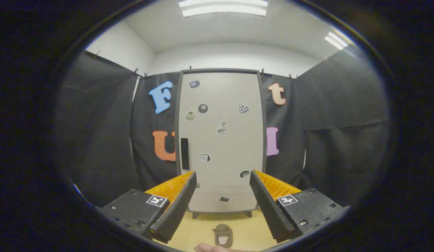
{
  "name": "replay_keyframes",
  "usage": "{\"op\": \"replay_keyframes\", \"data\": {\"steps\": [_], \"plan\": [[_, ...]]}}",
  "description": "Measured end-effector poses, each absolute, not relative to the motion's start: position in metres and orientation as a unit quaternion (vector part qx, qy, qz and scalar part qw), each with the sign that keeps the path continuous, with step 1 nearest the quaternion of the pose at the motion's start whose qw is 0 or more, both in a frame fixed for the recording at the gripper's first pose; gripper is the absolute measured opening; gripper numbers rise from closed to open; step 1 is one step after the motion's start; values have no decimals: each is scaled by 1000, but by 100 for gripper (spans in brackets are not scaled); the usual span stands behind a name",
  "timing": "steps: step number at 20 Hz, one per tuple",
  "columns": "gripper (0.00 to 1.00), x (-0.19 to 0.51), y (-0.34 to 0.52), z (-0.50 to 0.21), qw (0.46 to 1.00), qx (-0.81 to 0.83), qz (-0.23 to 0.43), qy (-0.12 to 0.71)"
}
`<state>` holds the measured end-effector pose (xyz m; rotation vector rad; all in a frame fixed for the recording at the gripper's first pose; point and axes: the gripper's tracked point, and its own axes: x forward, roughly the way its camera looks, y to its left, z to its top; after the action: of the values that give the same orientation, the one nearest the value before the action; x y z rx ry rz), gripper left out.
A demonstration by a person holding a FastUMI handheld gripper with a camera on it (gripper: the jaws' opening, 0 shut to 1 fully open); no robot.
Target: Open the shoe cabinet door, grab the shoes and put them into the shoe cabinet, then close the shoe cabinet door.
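One shoe cabinet point(220, 140) stands ahead with one closed door and one dark handle point(184, 153). About nine small stickers point(203, 108) dot that door. One brown shoe point(223, 235) lies on the floor point(199, 227). One gripper point(222, 190) shows two fingers point(178, 203), spread apart. Two ceiling lights point(223, 7) glow overhead.

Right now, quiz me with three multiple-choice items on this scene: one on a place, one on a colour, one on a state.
1. Where is the shoe?
A. on the floor before the cabinet
B. inside the cabinet
C. between closed fingers

2. What colour is the cabinet door?
A. red
B. pale grey
C. green

3. How is the gripper?
A. shut on the shoe
B. shut on the handle
C. open, holding nothing

Answers: A, it lies on the floor below the cabinet feet; B, the door is pale grey; C, the fingers stand apart.
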<state>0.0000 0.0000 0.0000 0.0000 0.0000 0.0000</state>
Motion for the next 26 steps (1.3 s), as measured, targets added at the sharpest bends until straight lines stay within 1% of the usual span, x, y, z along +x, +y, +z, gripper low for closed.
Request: {"op": "replay_keyframes", "data": {"steps": [11, 17, 20, 23, 25, 26], "plan": [[99, 14, -7, -5, 1000, 8, 2, 9], [99, 35, -5, -6, 1000, 8, -5, 8], [99, 63, 12, -3, 1000, 21, 22, 8], [99, 101, 19, 0, 1000, -1, 23, 7], [99, 127, 42, -4, 998, -1, 58, 20], [99, 138, 52, 0, 998, -6, 68, 13]]}}
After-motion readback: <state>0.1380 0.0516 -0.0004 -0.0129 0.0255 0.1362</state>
